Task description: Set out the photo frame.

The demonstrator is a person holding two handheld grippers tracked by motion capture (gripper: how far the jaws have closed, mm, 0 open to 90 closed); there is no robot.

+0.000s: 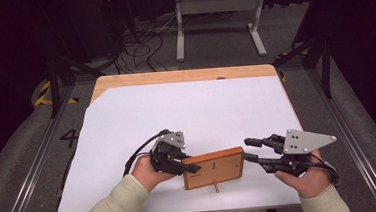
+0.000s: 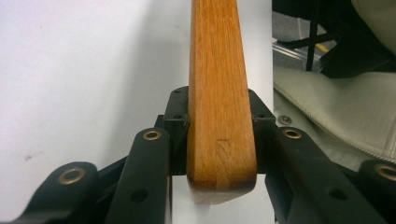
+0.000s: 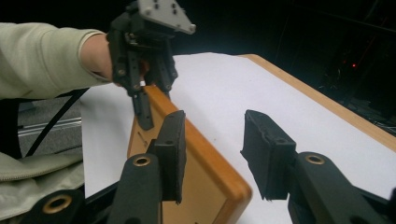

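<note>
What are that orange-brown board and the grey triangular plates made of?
The orange-brown rectangular board looks like varnished wood: visible grain, smooth rounded edges and a slight sheen. The grey three-cornered plates seem to be matte metal with drilled holes, though they may be plastic.

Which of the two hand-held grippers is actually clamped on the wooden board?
The left hand-held gripper: its jaws pinch the wooden board. The right hand-held gripper stands open at the opposite edge.

A lab: aluminium rails (image 1: 34, 162), floor cables (image 1: 142, 46), dark curtains around table (image 1: 184, 76)
</note>
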